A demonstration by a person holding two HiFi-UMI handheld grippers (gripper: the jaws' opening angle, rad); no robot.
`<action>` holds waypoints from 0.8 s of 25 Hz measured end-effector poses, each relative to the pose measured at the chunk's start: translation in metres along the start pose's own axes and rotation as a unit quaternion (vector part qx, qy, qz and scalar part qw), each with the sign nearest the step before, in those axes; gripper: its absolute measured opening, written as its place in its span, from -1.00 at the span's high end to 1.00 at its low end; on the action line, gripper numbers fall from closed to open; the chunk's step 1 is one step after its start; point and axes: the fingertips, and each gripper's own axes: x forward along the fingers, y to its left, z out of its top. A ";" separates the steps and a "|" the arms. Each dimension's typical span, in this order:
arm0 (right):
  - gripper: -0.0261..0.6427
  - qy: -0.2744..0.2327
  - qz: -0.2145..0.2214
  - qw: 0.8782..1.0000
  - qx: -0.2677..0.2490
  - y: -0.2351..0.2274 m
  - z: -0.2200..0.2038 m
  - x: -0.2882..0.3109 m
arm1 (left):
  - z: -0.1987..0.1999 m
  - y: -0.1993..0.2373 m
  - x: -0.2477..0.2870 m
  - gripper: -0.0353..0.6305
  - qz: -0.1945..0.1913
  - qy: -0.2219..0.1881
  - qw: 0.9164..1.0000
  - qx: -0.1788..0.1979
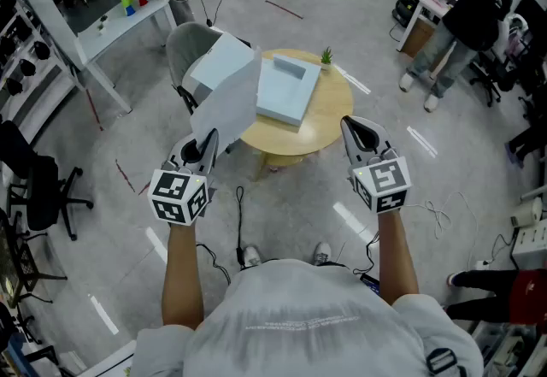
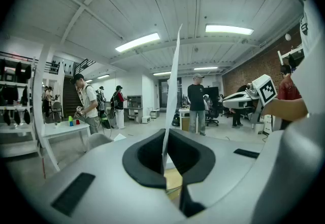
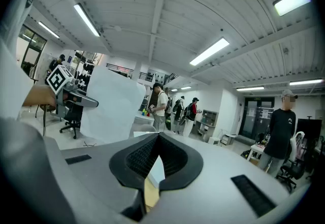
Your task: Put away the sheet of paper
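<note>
The left gripper [image 1: 211, 138] is nearest, held out at the lower left of the head view. Its fingers are clamped together on the bottom edge of the sheet [image 1: 226, 102]. The left gripper view [image 2: 166, 139] shows this plainly: the sheet [image 2: 172, 91] stands edge-on between the pads and rises as a thin white line towards the ceiling. The sheet is held up in the air, roughly upright, hanging in front of the near-left rim of the table [image 1: 329, 123].

The right gripper [image 1: 352, 127] is level with the left one and well apart from it, and it holds nothing. In its own view [image 3: 156, 135] the fingertips meet, with only floor and table showing through the gap below them. Off to its left the sheet [image 3: 111, 101] shows as a broad white face.

Beyond both grippers is the round wooden table with a flat pale-blue box [image 1: 286, 93] lying on it and a small plant [image 1: 326, 55] at its far edge. A grey chair [image 1: 184, 46] stands just beside the table on the left, partly hidden by the sheet.

Farther off there is a white bench [image 1: 111, 25] with coloured cups [image 1: 130, 5] at upper left, and a person in black [image 1: 466, 16] stands at upper right.
</note>
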 end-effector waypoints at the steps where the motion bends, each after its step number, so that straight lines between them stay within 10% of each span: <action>1: 0.84 0.000 0.001 1.000 0.002 0.001 0.000 0.001 | -0.001 0.000 0.000 0.84 -0.001 0.000 1.000 0.000; 20: 0.83 0.024 -0.061 0.998 0.026 0.066 0.003 0.034 | -0.040 0.081 -0.017 0.84 -0.058 0.007 0.998 -0.021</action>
